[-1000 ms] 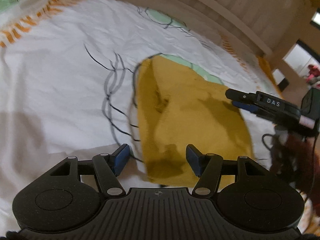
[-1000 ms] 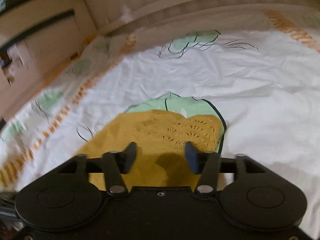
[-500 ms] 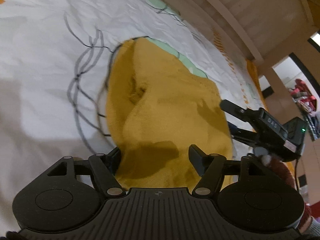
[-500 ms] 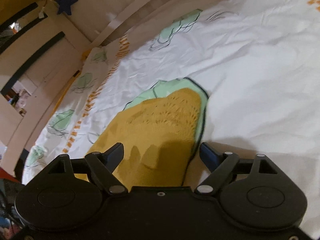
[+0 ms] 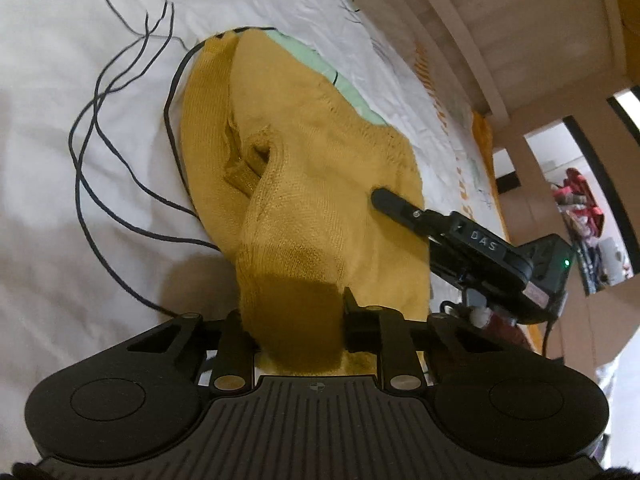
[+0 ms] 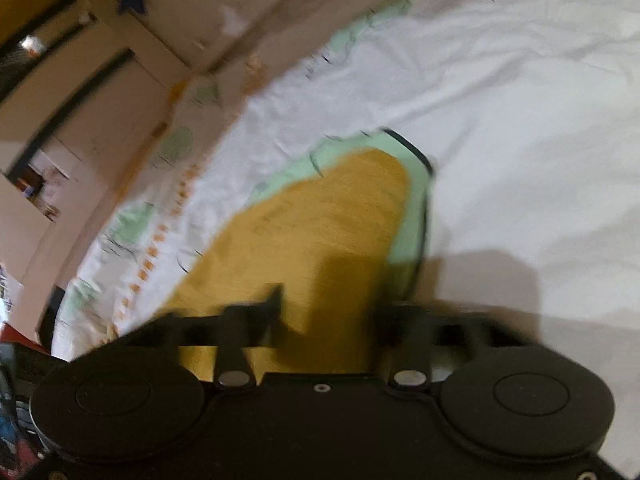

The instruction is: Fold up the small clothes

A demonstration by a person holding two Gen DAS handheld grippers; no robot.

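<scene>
mustard knit garment point(image 5: 320, 184), left gripper point(image 5: 294, 316) jaws clamping its edge

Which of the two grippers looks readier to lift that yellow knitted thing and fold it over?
Probably the left gripper: its jaws have just closed on a bunched fold of the yellow knit. The right gripper has also been closing on the near edge, but blur hides its grip.
</scene>
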